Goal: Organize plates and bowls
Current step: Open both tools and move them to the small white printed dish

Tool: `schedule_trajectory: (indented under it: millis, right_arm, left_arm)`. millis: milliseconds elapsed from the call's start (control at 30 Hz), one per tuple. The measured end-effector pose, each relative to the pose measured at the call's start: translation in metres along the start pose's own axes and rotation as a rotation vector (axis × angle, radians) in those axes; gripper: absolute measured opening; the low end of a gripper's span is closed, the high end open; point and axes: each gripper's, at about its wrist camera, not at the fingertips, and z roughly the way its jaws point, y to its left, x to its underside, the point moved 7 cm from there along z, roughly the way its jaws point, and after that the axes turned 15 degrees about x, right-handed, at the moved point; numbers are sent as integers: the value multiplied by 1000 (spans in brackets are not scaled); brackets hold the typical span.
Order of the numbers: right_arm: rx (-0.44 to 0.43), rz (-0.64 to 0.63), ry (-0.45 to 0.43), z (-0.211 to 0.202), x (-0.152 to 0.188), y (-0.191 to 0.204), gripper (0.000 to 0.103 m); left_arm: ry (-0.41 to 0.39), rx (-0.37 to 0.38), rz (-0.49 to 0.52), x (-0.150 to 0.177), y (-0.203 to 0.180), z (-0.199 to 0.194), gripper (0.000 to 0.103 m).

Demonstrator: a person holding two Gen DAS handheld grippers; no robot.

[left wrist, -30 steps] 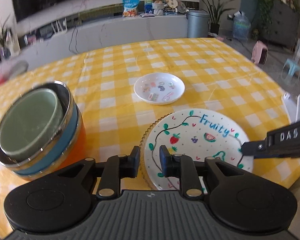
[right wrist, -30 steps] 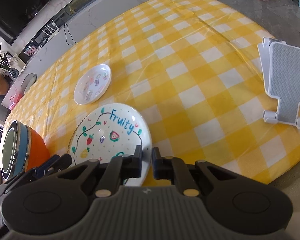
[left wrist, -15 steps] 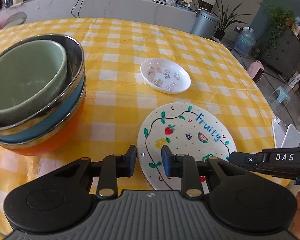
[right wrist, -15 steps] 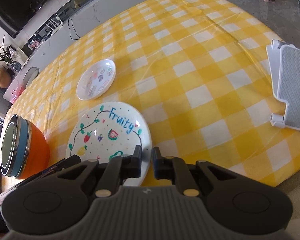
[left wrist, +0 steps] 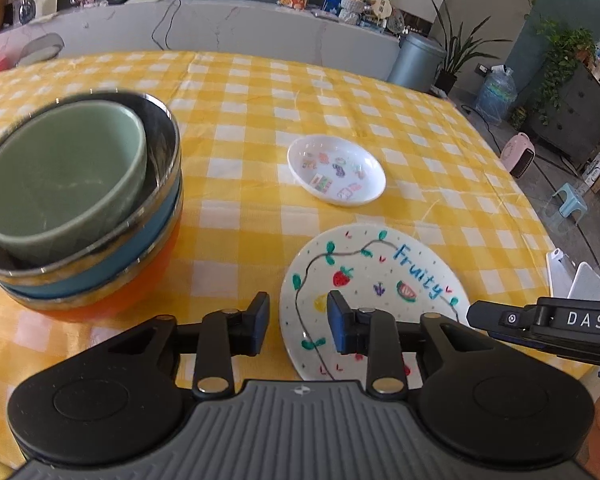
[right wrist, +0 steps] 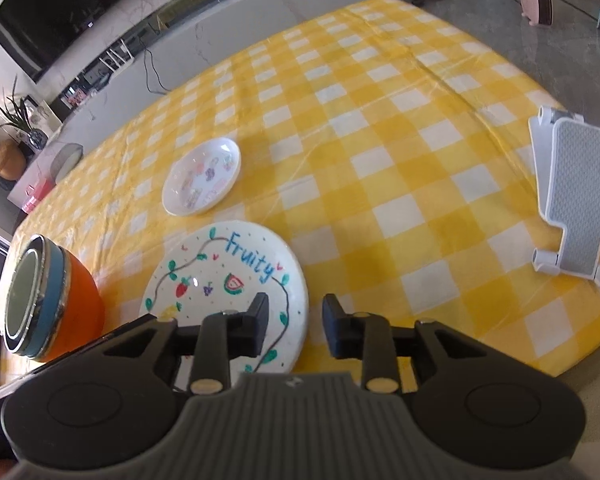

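- Left gripper (left wrist: 295,322) hovers low over the near edge of the desk (left wrist: 260,92), its jaws opening; the left rim of the big painted plate (left wrist: 374,276) sits in the gap between them, and neither pad presses on it.
- Right gripper (right wrist: 295,324) is at the same plate's opposite side, jaws also opening, with the plate's right rim in the gap between them and nothing clamped.
- Lettered "Fruity", with a vine, a strawberry and a watermelon slice drawn on it, the painted plate lies flat on the yellow-and-white checked cloth near the desk's front edge.
- Just beyond it, apart from it, lies a small white dish (left wrist: 336,169) with little coloured pictures inside.
- To the left stands a stack of bowls (left wrist: 80,208): a pale green bowl nested in a steel-rimmed blue one, which sits in an orange one.
- At the desk's right edge lies a white and grey stand (right wrist: 572,196), well apart from the dishes.
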Motion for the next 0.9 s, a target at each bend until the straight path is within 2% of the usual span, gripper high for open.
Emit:
schedule_trajectory:
  millis: [67,267,400,600,767,900]
  right_arm:
    - [-10,8,-22,-4,-2,-1,31]
    - [-27,33,-100,-9,-17,0,31]
    - [-70,86,-115,-3,-31,1,32]
    - [-80,94,-180,10,-62,7,32]
    - [-130,144,-166,28,-86,11,32]
    - [-159,124,-132,46,-94,25,32]
  left_arm:
    - [-20,7,15,-6,-5,-3,42]
    - [-32,33,14,-27,-13,2,43]
    - [-57,70,-27,-42,-13,9,44]
    - [-93,95,-96,-67,-7,20,47]
    - [-109,79,-126,-84,3,31,47]
    - [-111,38,-138,-96,12,43,47]
